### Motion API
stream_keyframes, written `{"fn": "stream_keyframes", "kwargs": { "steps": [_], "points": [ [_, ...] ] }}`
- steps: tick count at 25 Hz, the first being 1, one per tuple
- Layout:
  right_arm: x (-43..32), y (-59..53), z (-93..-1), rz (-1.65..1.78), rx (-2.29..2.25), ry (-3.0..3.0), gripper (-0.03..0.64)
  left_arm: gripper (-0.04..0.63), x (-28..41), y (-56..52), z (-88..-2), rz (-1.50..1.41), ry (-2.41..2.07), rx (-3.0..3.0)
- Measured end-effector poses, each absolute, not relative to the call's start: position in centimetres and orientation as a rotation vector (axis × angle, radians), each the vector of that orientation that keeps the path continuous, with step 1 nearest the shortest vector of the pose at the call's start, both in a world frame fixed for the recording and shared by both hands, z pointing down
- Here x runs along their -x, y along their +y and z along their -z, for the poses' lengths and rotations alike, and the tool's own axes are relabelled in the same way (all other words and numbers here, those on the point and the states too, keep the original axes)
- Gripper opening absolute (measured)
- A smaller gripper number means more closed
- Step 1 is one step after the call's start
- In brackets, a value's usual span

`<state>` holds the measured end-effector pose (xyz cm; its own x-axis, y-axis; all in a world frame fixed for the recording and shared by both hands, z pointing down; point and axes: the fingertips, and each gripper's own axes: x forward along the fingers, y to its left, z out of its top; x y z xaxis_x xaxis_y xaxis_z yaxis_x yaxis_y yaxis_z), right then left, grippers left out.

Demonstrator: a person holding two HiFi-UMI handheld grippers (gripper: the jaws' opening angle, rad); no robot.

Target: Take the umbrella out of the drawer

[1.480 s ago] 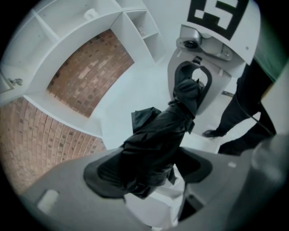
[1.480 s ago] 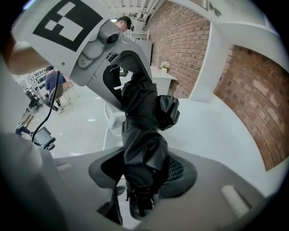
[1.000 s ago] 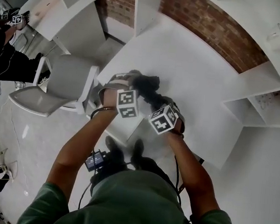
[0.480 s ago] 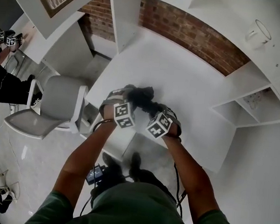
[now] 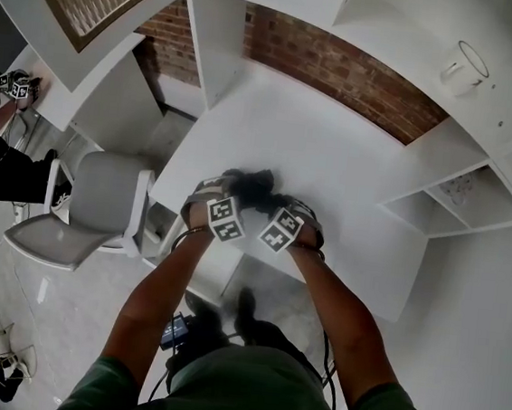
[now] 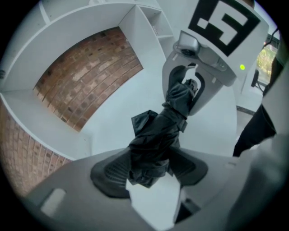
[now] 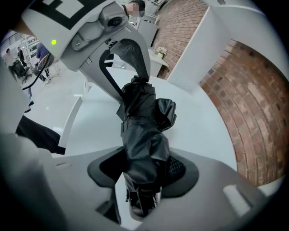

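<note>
Head view, nearest first: the person's forearms reach up-frame from the green-sleeved shoulders at the bottom edge. Left gripper [image 5: 233, 184] and right gripper [image 5: 280, 200] sit side by side at frame centre, sharing one black folded fabric umbrella [image 5: 256, 187]. Left gripper view: the pads are clamped on one end of the bundle, and those jaws have just been closing, tightening on the crumpled cloth. Right gripper view: the strapped end of the umbrella runs between the pads, which bear on it, though those jaws have just been opening a little. Change over the last second: both grippers have come lower and further up-frame, from the near edge to above the white desk top [image 5: 352, 155]. Judgement: extraction is done, since the umbrella is clear of any drawer and carried over the desk; what remains is probably setting it down. Beyond, a red brick wall [image 5: 343, 68] backs the desk, a grey chair [image 5: 102, 202] stands at left, and a clear glass cup [image 5: 463, 67] sits on the upper-right shelf. Writing: none legible. Only black-and-white square markers on the gripper cubes [image 5: 223, 219]; no brand on the umbrella.
</note>
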<state>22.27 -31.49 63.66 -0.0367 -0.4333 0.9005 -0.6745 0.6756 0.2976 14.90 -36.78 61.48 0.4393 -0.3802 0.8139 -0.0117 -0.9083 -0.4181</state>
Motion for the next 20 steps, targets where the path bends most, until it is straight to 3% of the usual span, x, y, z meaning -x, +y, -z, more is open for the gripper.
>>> {"fn": "stream_keyframes", "kwargs": {
  "steps": [5,8,13,20],
  "points": [
    [-23.1,-32.1,-64.5,-0.263,-0.883,-1.629,0.232,0.241,-15.2,-37.0,-61.2,1.435,0.345,2.379],
    [-23.6,-32.4,-64.1,-0.258,-0.897,-1.624,0.249,0.155,-15.0,-37.4,-59.8,1.384,0.396,2.384],
    [-23.9,-32.5,-61.9,-0.234,-0.94,-1.661,0.261,0.106,-14.0,-37.8,-56.9,1.301,0.468,2.417],
    [-23.6,-32.3,-55.9,-0.213,-1.076,-1.789,0.164,0.0,-12.2,-37.2,-49.3,1.103,0.582,2.444]
  ]
}}
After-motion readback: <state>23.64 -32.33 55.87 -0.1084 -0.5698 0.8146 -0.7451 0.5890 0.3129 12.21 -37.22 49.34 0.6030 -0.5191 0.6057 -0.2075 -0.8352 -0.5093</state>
